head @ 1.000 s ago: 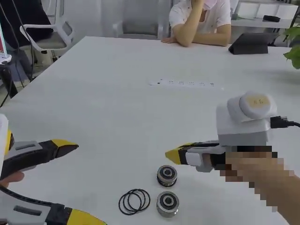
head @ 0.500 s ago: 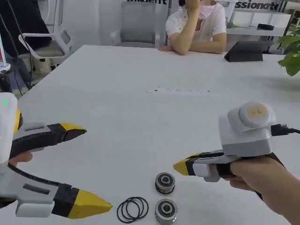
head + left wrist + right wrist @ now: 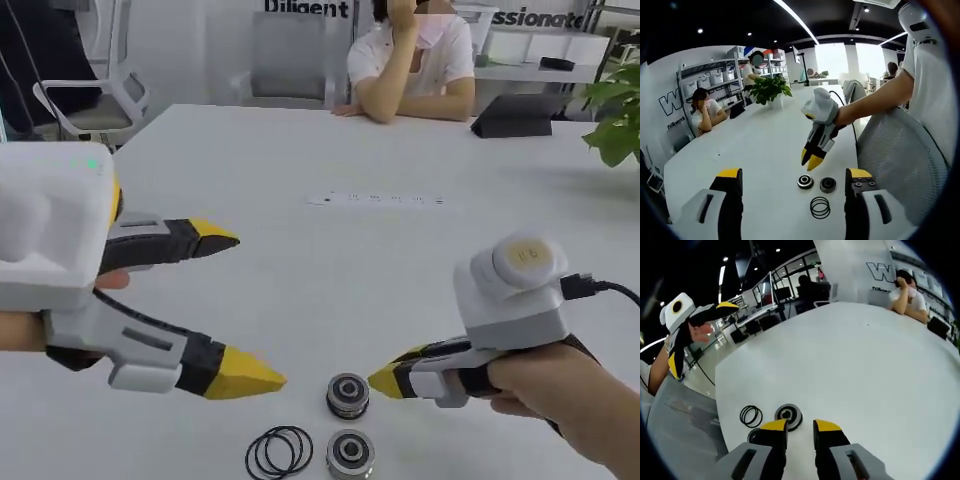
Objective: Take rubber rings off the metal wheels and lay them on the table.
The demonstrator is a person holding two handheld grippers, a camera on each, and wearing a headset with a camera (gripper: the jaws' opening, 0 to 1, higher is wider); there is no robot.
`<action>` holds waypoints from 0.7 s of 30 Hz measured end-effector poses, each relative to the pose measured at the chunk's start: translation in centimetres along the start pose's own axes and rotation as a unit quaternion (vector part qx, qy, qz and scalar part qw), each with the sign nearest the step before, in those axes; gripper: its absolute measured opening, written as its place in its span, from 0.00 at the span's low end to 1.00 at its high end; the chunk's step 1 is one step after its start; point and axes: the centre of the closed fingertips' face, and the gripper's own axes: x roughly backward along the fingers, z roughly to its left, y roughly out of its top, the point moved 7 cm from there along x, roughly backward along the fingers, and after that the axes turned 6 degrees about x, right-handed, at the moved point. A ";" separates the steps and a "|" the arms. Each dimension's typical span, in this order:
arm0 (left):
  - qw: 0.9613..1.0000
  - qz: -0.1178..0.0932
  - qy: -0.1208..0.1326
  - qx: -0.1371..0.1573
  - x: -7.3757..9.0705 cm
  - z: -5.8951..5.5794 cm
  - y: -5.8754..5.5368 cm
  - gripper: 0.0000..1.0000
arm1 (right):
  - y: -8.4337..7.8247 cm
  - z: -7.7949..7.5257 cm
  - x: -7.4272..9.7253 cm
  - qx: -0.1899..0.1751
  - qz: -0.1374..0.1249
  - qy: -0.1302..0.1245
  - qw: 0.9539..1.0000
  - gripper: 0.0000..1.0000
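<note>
Daylight falls on a broad white matte table [image 3: 300, 270] in an open office with dark ceilings and strip lights. Two small round metal wheels with dark centres [image 3: 347, 394] [image 3: 350, 452] sit close together near the table's near edge. A small heap of thin black rubber rings [image 3: 279, 451] lies flat on the top just beside the nearer wheel. The left gripper with yellow tips [image 3: 258, 309] hangs above the table with its jaws spread wide, holding nothing. The right gripper [image 3: 385, 379] has its jaws drawn nearly together on nothing, tips just beside the farther wheel; I cannot tell whether they touch it. A flush white socket strip [image 3: 375, 198] runs across the middle of the table. A person in a white shirt [image 3: 410, 65] sits at the far end, near a black folded case [image 3: 520, 115] and a green leafy plant [image 3: 615, 125]. A white office chair [image 3: 95, 95] stands at the far left corner.
</note>
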 end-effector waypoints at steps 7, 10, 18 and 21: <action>1.000 -0.008 -0.015 -0.014 -2.4 -0.2 0.5 0.70 | -0.7 0.1 -0.4 -0.002 0.011 0.007 1.000 0.19; 1.000 -0.012 -0.005 -0.021 -3.3 0.2 0.8 0.65 | -0.8 0.2 -0.5 0.002 0.013 0.008 1.000 0.21; 0.999 -0.021 -0.006 -0.025 -5.8 0.8 1.3 0.53 | -1.5 1.0 -1.5 0.022 0.027 0.019 0.999 0.22; 0.999 -0.013 -0.012 -0.032 -6.7 0.8 1.2 0.50 | -1.5 1.1 -1.6 0.032 0.026 0.016 0.999 0.22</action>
